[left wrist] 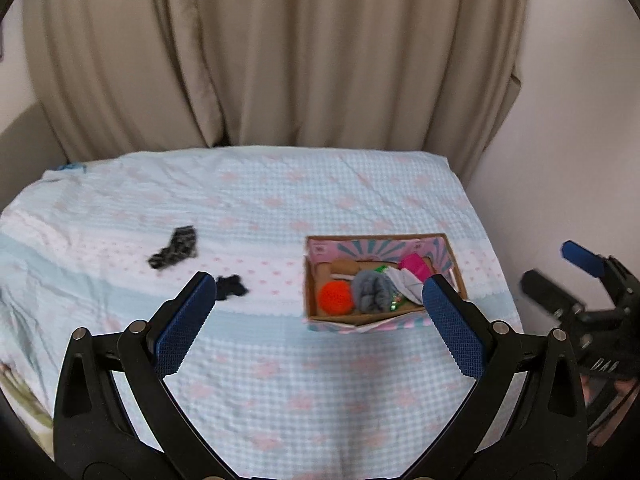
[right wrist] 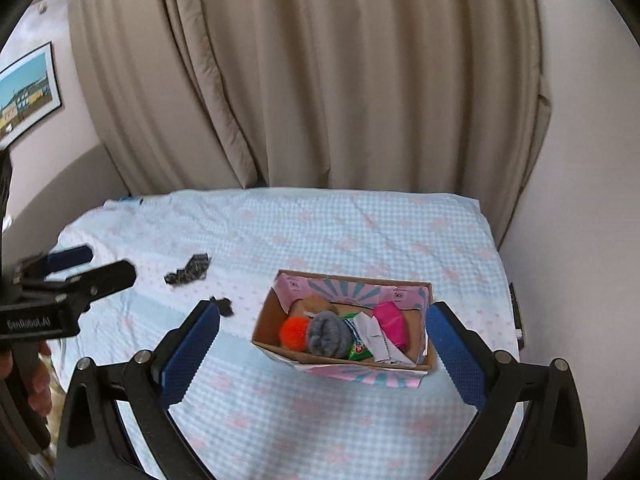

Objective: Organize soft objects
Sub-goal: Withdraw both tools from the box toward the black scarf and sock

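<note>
Black patterned sock (left wrist: pixel 175 248) and small black cloth scrap (left wrist: pixel 231 288) lie ahead-left of spread, empty left tongs (left wrist: pixel 320 316); right tongs (right wrist: pixel 324 344) also spread, empty. Risk: pinching checked bedsheet (left wrist: pixel 280 380) with thin fabric.

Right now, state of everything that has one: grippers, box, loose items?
left gripper: open, empty
right gripper: open, empty
cardboard box: open, holding soft items
orange pom-pom: in box
grey sock roll: in box
patterned sock: loose on bed
black cloth: loose on bed
curtain: drawn shut
</note>
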`<state>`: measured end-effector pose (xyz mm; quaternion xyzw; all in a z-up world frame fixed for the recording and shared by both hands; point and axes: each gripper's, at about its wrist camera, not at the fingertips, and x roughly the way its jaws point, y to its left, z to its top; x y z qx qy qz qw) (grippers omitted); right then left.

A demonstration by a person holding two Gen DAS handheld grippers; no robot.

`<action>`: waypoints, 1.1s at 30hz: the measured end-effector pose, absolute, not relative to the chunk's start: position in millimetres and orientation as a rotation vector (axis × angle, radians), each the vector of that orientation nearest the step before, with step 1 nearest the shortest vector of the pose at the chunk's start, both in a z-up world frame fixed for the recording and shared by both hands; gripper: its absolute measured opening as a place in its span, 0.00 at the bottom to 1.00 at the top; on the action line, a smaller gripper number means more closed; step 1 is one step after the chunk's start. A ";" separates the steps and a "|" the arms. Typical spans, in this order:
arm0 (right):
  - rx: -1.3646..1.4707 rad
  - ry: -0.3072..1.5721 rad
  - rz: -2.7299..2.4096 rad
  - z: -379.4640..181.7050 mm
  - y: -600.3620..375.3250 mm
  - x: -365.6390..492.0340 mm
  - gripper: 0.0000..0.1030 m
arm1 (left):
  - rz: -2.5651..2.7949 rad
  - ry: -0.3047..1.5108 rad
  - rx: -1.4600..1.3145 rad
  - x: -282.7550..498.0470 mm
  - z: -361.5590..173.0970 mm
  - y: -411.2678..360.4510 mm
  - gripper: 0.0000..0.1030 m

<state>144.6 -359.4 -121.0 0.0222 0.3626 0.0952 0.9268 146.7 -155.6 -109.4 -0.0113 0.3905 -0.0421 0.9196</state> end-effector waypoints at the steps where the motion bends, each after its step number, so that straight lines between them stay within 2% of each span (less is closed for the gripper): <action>1: 0.054 0.736 0.179 -117.0 -356.1 139.0 1.00 | -0.082 0.795 -0.026 141.3 -107.3 -148.5 1.00; 8: 0.091 0.708 0.148 -103.2 -320.5 115.2 1.00 | -0.047 0.748 -0.018 110.2 -99.4 -87.6 1.00; 17: 0.106 0.679 0.082 -95.3 -245.6 110.3 1.00 | -0.097 0.736 -0.013 108.9 -97.0 2.3 1.00; 26: 0.112 0.679 0.021 -106.6 -155.5 135.3 1.00 | -0.159 0.766 -0.003 148.5 -108.6 92.1 1.00; 33: 0.133 0.696 -0.012 -147.9 -92.2 170.2 1.00 | -0.203 0.812 0.012 208.2 -144.9 149.0 1.00</action>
